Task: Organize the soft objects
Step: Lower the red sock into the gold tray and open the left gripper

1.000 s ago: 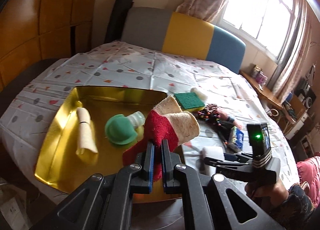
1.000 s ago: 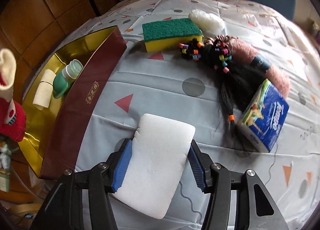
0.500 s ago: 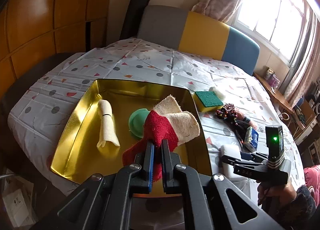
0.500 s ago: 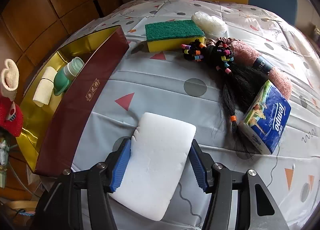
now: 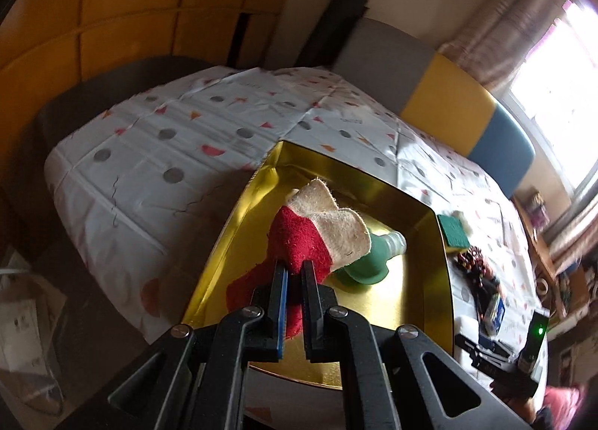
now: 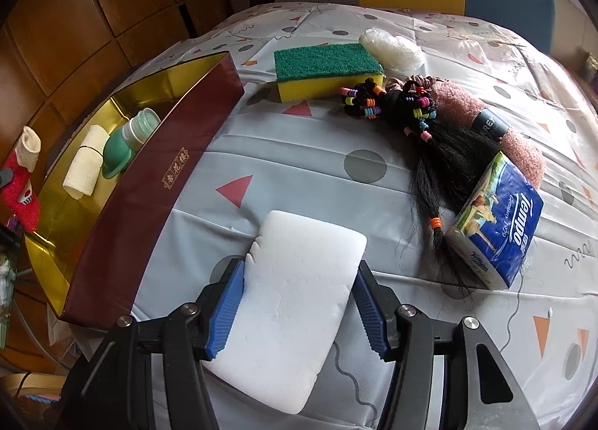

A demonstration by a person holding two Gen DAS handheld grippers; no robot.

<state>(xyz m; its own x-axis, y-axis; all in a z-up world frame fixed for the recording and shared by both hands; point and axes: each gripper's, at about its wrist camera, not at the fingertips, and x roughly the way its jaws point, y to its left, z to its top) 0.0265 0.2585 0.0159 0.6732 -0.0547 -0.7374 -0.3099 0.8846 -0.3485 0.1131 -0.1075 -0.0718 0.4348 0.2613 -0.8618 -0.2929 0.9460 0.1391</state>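
My left gripper (image 5: pixel 294 267) is shut on a red sock with a cream cuff (image 5: pixel 306 239), held above the near left part of the gold tray (image 5: pixel 429 265). The sock also shows at the left edge of the right wrist view (image 6: pixel 22 176). The tray holds a green squeeze bottle (image 5: pixel 368 265) and a rolled cream cloth (image 6: pixel 84 161). My right gripper (image 6: pixel 299 273) has its blue pads against both sides of a white sponge block (image 6: pixel 295 303) that rests on the tablecloth.
A green-and-yellow scouring sponge (image 6: pixel 329 69), a clear plastic wad (image 6: pixel 392 49), a hairpiece with coloured beads (image 6: pixel 411 112), a pink fuzzy item (image 6: pixel 497 131) and a Tempo tissue pack (image 6: pixel 497 224) lie on the table. The tray has a maroon outer wall (image 6: pixel 157 183).
My left gripper with the sock has swung left and tilted, so the tray now sits more to the right in its view. My right gripper stays on the white sponge.
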